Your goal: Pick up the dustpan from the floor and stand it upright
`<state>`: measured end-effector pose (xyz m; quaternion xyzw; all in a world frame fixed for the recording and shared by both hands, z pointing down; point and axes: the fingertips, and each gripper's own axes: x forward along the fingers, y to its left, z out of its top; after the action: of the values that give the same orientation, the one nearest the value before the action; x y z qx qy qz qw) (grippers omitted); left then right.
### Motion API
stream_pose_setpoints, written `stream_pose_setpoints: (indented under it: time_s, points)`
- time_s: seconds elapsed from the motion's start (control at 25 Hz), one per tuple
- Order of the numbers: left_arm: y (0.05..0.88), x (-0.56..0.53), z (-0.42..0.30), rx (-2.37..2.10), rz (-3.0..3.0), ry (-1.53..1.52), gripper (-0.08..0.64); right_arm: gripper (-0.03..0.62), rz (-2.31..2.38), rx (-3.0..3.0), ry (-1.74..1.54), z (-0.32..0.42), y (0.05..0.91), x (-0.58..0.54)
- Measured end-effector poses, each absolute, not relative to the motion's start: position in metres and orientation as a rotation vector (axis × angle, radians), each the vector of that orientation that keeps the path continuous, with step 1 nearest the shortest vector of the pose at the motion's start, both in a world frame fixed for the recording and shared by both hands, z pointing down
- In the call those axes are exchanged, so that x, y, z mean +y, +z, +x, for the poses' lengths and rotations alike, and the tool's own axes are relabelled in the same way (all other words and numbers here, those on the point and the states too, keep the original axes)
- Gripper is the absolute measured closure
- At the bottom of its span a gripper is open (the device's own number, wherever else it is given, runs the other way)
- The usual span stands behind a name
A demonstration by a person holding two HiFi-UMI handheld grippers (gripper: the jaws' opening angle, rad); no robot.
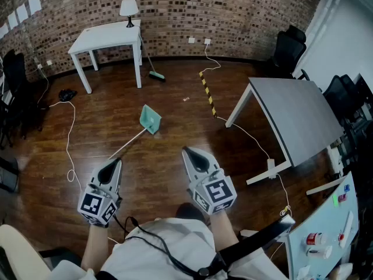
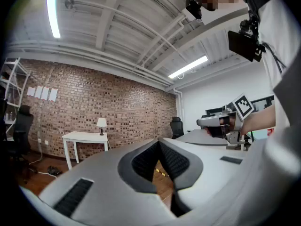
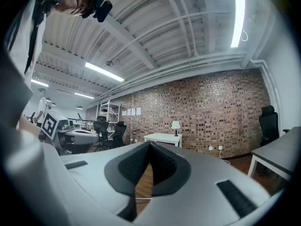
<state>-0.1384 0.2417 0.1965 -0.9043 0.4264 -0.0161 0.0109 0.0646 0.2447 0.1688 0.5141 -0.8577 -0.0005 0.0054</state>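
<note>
A teal dustpan [image 1: 151,119] lies on the wooden floor with its long pale handle [image 1: 127,143] running toward the lower left. My left gripper [image 1: 113,165] is held level near the handle's end in the head view, jaws shut and empty. My right gripper [image 1: 190,154] sits to the right of it, also shut with nothing between the fingers. In the left gripper view the closed jaws [image 2: 158,142] point at the brick wall, and the right gripper [image 2: 221,121] shows at the side. The right gripper view shows its closed jaws [image 3: 149,146] the same way. The dustpan is not in either gripper view.
A white table [image 1: 108,38] with a lamp [image 1: 129,9] stands by the brick wall, a broom [image 1: 155,73] leaning beside it. A grey table [image 1: 294,115] is at the right. Cables [image 1: 70,144] and a striped strip [image 1: 207,93] cross the floor. Black chairs [image 1: 289,48] stand at both sides.
</note>
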Motion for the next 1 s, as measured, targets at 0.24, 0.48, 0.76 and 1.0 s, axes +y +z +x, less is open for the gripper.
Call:
stream_pose_setpoints:
  time_s: [0.24, 0.48, 0.76, 1.0]
  points:
    - [0.198, 0.223, -0.147, 1.333, -2.816, -0.054, 0.545, 0.609, 1.602, -2.673, 0.006, 0.056, 0.171, 0.225]
    - [0.205, 0.185, -0.144, 1.342, -2.809, -0.095, 0.544, 0.609, 1.605, -2.696, 0.013, 0.059, 0.176, 0.181]
    - [0.218, 0.098, -0.123, 1.404, -2.78, -0.154, 0.545, 0.609, 1.619, -2.727, 0.071, 0.09, 0.196, 0.087]
    - [0.192, -0.015, -0.091, 1.482, -2.72, -0.109, 0.545, 0.609, 1.577, -2.753, 0.087, 0.129, 0.186, -0.028]
